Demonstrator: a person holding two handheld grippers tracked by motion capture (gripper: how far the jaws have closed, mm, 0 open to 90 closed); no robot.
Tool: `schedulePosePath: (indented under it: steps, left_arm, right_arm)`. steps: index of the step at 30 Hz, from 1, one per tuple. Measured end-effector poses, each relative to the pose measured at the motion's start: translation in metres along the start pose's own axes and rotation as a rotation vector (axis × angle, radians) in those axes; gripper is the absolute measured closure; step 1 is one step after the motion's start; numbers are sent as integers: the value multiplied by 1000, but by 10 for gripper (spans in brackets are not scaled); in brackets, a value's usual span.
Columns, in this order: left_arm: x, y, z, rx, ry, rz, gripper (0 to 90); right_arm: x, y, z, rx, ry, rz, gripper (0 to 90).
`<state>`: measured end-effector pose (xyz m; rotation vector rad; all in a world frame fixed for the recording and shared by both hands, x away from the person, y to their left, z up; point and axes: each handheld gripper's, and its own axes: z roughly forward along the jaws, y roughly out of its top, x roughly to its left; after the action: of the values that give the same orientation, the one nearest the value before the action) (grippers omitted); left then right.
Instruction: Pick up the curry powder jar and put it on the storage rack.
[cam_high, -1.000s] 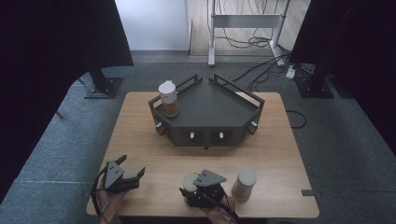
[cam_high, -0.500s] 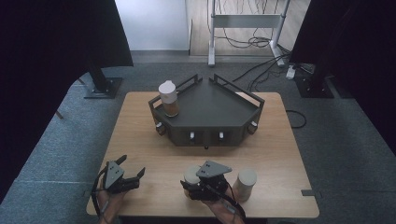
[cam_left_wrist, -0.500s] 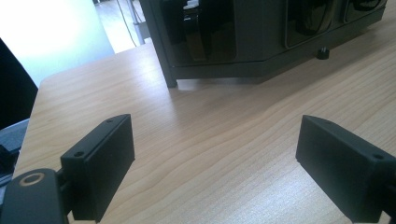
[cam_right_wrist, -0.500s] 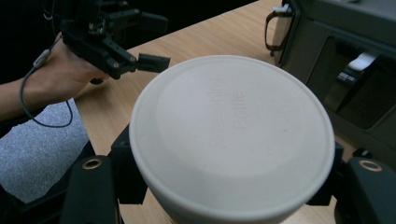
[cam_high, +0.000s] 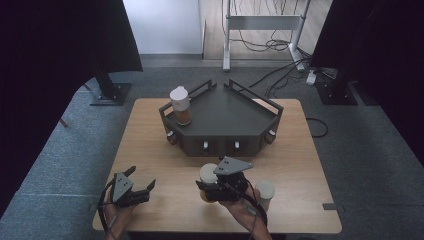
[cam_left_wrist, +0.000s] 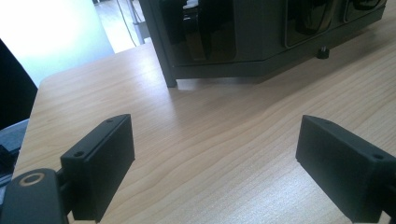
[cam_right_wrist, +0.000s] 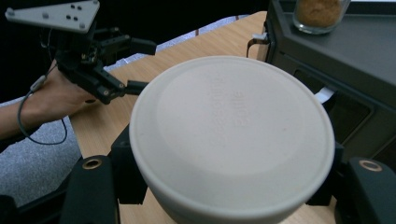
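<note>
wooden table (cam_high: 150, 150) takes most of the floor space, grey carpet around it. on the far half of the table sits a dark angular tray stand (cam_high: 225, 117) with raised rails and small knobs along its front face. a jar with a white lid (cam_high: 180, 105) and brownish contents stands upright on the stand's left corner, just inside the rail.

near edge of the table: the right gripper (cam_high: 207, 187) is clamped on a second white-lidded jar (cam_high: 208, 174), jaws pressed against both sides just under the lid; in the right gripper view the round lid (cam_right_wrist: 232, 135) sits between the black jaws, top facing the camera, jar upright. whether the jar touches the table i cannot tell. it sits just in front of the stand's front face, not on it. a third white-lidded jar (cam_high: 264, 193) stands on the table just right of that hand.

left gripper (cam_high: 142, 186) is near the table's front-left corner, well apart from all jars, jaws spread wide with nothing between them; the left gripper view shows bare wood between the two pads (cam_left_wrist: 100, 161) and the stand's corner (cam_left_wrist: 168, 51) ahead.
</note>
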<state>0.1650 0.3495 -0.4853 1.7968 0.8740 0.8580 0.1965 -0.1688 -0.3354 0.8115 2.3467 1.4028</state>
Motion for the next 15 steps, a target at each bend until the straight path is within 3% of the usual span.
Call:
schedulePosePath:
  steps: [15]
  left_arm:
    - [0,0,1,0,-1,0,113]
  right_arm:
    - [-20,25,-7,-35,-15,9,333]
